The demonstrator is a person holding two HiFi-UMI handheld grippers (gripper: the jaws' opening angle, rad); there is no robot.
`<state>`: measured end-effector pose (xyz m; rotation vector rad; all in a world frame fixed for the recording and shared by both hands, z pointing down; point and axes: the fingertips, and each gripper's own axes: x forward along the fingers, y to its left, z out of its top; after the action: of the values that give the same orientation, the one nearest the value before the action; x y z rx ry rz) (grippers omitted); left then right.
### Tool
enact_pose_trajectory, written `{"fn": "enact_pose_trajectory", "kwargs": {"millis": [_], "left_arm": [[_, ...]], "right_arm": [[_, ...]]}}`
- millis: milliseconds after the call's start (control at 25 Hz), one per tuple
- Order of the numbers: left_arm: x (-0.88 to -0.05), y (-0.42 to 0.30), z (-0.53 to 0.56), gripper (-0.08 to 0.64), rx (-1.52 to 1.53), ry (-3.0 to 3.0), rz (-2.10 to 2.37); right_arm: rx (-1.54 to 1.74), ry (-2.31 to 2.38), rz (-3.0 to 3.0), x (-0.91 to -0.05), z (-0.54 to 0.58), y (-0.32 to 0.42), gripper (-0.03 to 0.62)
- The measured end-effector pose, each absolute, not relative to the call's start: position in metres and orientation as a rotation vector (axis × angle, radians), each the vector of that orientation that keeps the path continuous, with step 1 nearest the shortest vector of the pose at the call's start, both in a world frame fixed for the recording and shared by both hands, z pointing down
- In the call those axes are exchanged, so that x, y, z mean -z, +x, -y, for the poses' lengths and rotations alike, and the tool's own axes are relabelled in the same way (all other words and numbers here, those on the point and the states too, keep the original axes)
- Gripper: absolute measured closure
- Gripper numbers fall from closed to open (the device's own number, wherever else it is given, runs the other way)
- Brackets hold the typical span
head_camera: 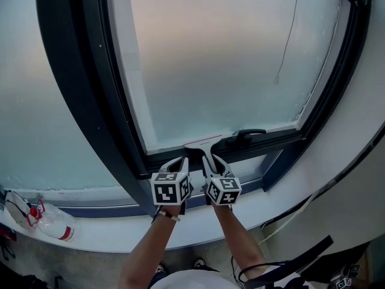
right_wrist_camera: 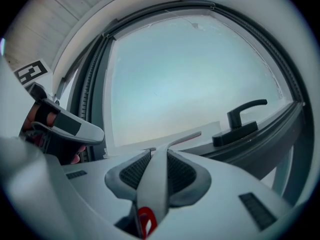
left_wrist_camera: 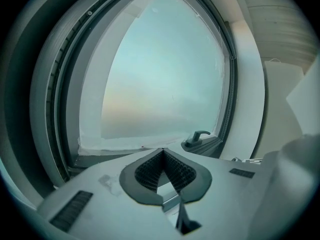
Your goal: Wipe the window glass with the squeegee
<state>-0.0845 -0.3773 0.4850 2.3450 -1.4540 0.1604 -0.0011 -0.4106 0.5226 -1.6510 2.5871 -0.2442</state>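
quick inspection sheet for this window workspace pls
surface: frosted window glass in a dark frame, white sill below
job's things: squeegee, blade at the glass's bottom edge, near the window handle
clutter: plastic bag on the sill, far left
grippers: right gripper jaws shut on the squeegee; left gripper jaws shut, nothing between them
cables: thin cord hanging against the glass; dark cables lower right
surroundings: white wall at right

Squeegee handle mostly buried between the right hand-held gripper jaws; window glass top cut by the frame; near left, a white-and-red bundle clipped at the edge, unidentifiable
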Motion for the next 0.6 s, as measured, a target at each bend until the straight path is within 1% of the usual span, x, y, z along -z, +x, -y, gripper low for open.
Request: {"fn": "enact_pose_trajectory", "kwargs": {"millis": [160, 280, 400, 600], "left_arm": [[-0.484, -0.085, 0.378, 0.560, -0.154, 2.343, 1.462], [-0.467, -0.083, 0.375, 0.560, -0.178, 2.391, 1.446], [-0.426, -0.068, 0.372, 0.560, -0.173, 2.499, 1.408], [-0.342, -0.055, 0.379, 0.560, -0.099, 2.671, 1.370]], "right_arm": [[0.245, -1.651, -2.599, -0.526, 0.409, -0.001, 0.500], [0.215, -1.663, -2.579, -0.507, 0.399, 0.005, 0.500], [0.088, -1.677, -2.547, -0.451, 0.394, 0.018, 0.500], [-0.064, -1.643, -2.440, -0.324, 0.395, 0.035, 0.500]]}}
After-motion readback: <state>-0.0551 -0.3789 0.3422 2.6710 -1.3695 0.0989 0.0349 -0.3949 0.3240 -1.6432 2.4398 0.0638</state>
